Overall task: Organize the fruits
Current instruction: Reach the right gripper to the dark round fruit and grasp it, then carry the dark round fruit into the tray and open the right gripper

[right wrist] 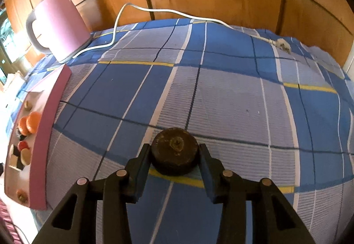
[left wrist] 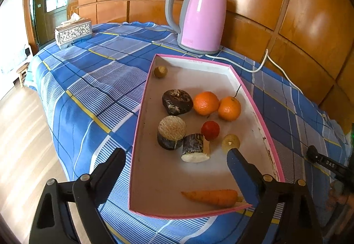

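— While the right gripper [right wrist: 174, 155] points down at the checked blue tablecloth [right wrist: 232, 100], what sits between its fingers?

— A dark, round, flat-topped piece of fruit [right wrist: 174, 151], resting on the cloth over a yellow stripe. Both pads look to be against its sides, so the claw is clamped on it. It lies well apart from the pink-rimmed tray [right wrist: 44, 133], which shows at the left edge of that view.

— And the left gripper [left wrist: 177, 162]?

— Its fingers stand wide apart, empty, straddling the tray's [left wrist: 232, 71] near left corner: one finger over the cloth outside the rim, the other over the tray floor just beside a pale yellow fruit [left wrist: 230, 141].

— What lies in the tray?

— Two oranges [left wrist: 206, 103] touching each other, a small red fruit [left wrist: 210, 130] in front of them, a dark lump [left wrist: 177, 101] to their left, two cut stubs with dark skin [left wrist: 171, 132], a carrot [left wrist: 212, 197] along the near rim, and a small brownish fruit [left wrist: 160, 71] in the far left corner.

— Anything else on the table?

— A pink kettle [left wrist: 199, 16] behind the tray, its white cord [right wrist: 154, 11] trailing across the cloth, and a patterned tissue box [left wrist: 73, 32] at the far left.
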Tool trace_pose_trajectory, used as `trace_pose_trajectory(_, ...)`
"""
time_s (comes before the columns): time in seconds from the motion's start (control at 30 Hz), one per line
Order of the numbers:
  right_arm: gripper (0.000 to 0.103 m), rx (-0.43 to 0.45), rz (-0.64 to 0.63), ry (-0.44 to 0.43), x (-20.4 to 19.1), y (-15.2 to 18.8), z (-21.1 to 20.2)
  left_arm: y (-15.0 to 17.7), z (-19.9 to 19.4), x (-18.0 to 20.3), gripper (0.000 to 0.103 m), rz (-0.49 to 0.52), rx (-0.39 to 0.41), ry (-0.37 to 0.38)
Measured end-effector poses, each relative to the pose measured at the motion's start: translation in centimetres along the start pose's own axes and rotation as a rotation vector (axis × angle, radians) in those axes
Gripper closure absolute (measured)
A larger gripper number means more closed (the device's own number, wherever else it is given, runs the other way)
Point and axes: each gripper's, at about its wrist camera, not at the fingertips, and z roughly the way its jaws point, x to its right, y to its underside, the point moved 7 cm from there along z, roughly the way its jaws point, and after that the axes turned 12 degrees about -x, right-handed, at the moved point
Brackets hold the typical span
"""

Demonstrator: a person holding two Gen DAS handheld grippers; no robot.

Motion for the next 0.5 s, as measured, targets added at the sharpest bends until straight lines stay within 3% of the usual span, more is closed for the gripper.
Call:
trace_pose_trajectory(0.13,0.043,0.018,-0.019,0.023,0.5,0.3,-0.3,0.1,0.1,-0.1,0.006,-0.002,0.0,-0.003)
trace_pose_trajectory(0.2,0.042,0.028,-0.028,0.037,0.6,0.2,-0.3,0.1,0.1,-0.1,0.006,-0.006,-0.001,-0.003)
trace_pose_trajectory(0.4,0.042,0.038,-0.076,0.089,-0.3,0.1,0.4,0.4,0.5,-0.4,0.005,-0.012,-0.005,-0.02)
trace_pose_trajectory(0.5,0.059,0.069,-0.102,0.12,-0.7,0.3,0.4,0.4,0.5,-0.6,0.005,-0.017,-0.001,-0.033)
